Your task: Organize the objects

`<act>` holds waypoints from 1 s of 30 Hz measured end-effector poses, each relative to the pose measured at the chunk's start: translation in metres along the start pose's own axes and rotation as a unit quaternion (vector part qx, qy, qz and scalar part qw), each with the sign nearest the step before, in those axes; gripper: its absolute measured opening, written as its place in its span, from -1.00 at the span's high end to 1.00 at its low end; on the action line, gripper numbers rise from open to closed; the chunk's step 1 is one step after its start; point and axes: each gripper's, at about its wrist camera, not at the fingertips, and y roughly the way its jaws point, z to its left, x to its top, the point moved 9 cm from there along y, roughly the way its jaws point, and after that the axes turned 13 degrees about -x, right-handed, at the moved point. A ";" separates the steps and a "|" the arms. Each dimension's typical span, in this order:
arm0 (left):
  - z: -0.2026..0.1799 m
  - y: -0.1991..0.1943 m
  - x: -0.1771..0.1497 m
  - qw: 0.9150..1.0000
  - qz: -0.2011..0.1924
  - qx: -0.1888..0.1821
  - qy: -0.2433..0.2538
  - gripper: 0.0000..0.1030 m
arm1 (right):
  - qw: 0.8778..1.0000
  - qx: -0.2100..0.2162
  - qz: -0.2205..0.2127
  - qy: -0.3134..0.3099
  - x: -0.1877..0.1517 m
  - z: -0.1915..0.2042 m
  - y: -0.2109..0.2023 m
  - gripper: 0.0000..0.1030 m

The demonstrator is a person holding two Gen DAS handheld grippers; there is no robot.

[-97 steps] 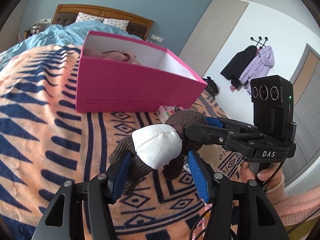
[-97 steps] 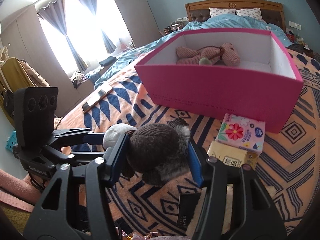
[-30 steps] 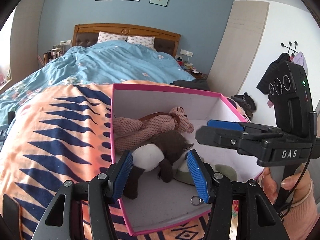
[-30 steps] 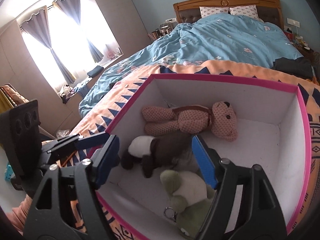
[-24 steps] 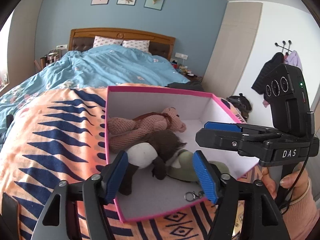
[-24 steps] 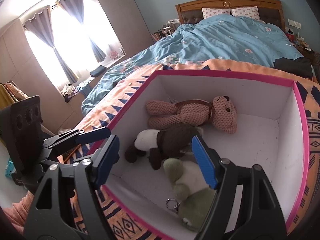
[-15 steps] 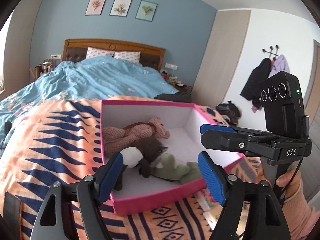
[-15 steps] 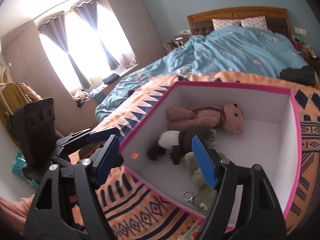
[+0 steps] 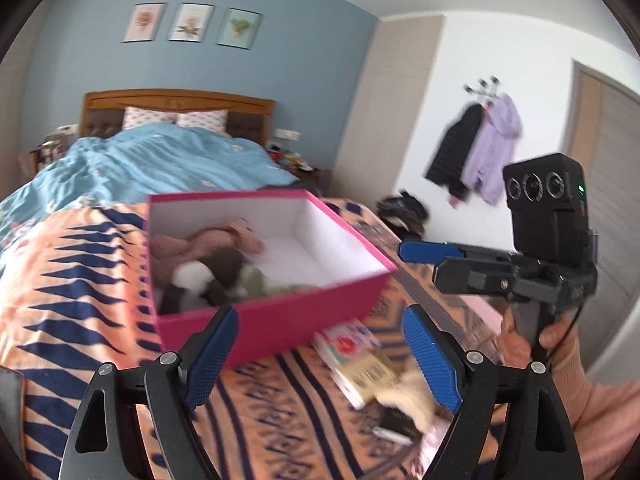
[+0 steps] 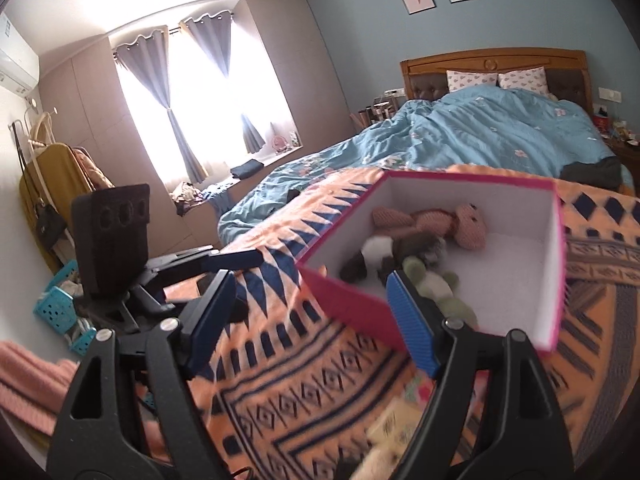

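We see a pink box [image 9: 276, 320] with blurry soft toys [image 10: 424, 236] inside. Both our grippers, left [image 9: 324, 356] and right [image 10: 316, 320], have empty jaws, opening wider.

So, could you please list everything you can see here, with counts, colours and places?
Box: 1, pink, on the patterned blanket.
Plush toys: 3, pink bear, brown-white, green, inside the box.
Tissue packs: 2, floral and yellow, before the box.
Duvet: 1, blue, on the bed.
Pictures: 3, on the blue wall.
Coats: 2, black and lilac, hanging.
Left gripper: opening, empty.
Right gripper: opening, empty.
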 end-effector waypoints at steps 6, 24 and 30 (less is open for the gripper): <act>-0.049 0.030 -0.048 0.995 0.068 -0.062 0.044 -0.67 | 0.998 -0.029 0.029 0.044 -0.062 -0.031 -0.031 -0.53; -0.091 0.073 -0.151 0.971 0.207 -0.111 0.042 -0.65 | 0.981 -0.056 0.159 0.095 -0.211 -0.035 -0.046 -0.53; -0.090 0.075 -0.163 0.969 0.220 -0.105 0.040 -0.62 | 0.979 -0.059 0.165 0.099 -0.227 -0.030 -0.040 -0.25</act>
